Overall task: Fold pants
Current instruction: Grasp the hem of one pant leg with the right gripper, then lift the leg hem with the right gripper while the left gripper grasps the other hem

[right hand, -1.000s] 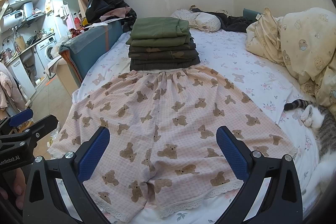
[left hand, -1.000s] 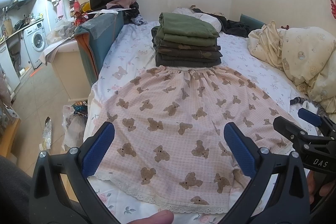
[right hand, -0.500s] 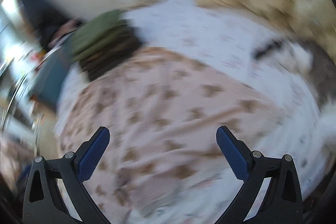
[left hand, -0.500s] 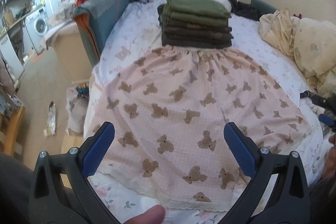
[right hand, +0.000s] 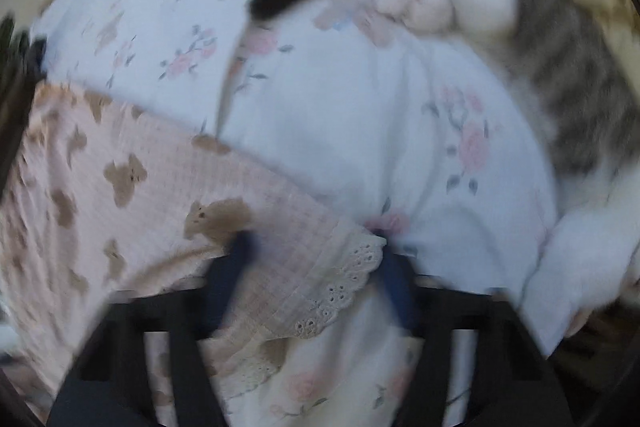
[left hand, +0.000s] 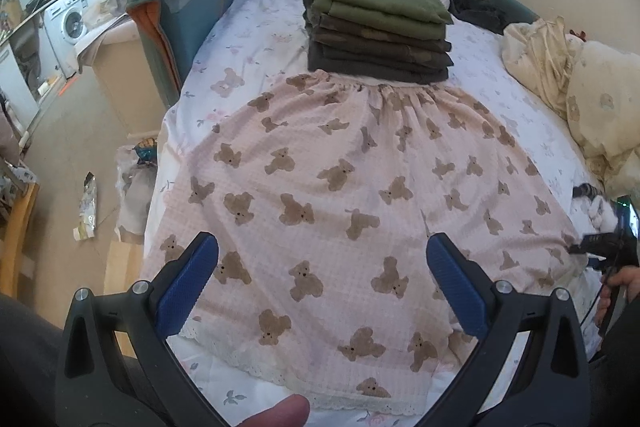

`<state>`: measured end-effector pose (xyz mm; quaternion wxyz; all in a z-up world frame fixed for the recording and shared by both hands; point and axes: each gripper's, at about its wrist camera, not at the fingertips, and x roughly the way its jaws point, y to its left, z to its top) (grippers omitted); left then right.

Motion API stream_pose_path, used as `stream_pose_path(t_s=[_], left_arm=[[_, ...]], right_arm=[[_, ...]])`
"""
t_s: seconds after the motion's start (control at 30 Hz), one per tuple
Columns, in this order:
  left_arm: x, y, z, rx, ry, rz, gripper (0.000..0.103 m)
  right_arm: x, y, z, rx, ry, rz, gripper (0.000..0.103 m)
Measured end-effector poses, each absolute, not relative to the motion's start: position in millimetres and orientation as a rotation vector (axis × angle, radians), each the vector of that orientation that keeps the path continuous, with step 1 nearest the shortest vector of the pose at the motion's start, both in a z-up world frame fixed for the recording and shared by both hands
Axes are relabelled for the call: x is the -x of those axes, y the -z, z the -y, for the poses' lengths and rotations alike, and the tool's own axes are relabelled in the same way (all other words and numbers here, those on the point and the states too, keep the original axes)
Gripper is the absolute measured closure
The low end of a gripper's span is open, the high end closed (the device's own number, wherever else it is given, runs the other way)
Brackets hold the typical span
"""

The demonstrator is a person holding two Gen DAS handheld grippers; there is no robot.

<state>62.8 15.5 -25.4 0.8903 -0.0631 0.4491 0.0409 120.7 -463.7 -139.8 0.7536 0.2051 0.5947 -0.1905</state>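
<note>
Pink bear-print pants (left hand: pixel 352 195) lie flat on the bed, waistband at the far end, lace hems near me. My left gripper (left hand: pixel 320 279) is open and empty, hovering above the near left leg. My right gripper (right hand: pixel 316 259) is low at the right leg's lace hem corner (right hand: pixel 340 291); its blurred jaws stand narrowed on either side of the hem, with the cloth between them. It also shows in the left wrist view (left hand: pixel 608 247) at the right edge of the pants.
A stack of folded green and dark pants (left hand: pixel 380 27) sits just behind the waistband. A cat (right hand: pixel 560 59) lies on the floral sheet (right hand: pixel 360 107) right of the pants. A cream duvet (left hand: pixel 592 95) is at the far right. The bed's left edge drops to the floor (left hand: pixel 72 155).
My right gripper swung right and down to the right leg's hem corner and its jaws narrowed around it. My left gripper tilted down slightly over the left leg.
</note>
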Motion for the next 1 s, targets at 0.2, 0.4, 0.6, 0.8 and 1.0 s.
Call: stream_pose_path(t_s=[0.2,0.4,0.6,0.8,1.0], left_arm=[[-69,32,-27,0.116,-0.117,-0.965,0.000],[-72,40,-26,0.082,-0.122,-1.007,0.000],[-96,31,-19,0.043,-0.099,-1.005,0.001],[-176,39,4,0.039,-0.027,-1.103,0.001],[-292,88,69,0.104,0.187,-1.273,0.018]], right_arm=[[-122,84,416,-0.367,0.235,-1.108,0.100],[-115,9,335,-0.273,-0.162,-0.861,0.100],[-92,16,245,-0.369,-0.613,-0.993,0.100],[-81,101,211,-0.460,-0.604,-1.361,0.100],[-82,110,216,-0.484,-0.543,-1.392,0.100]])
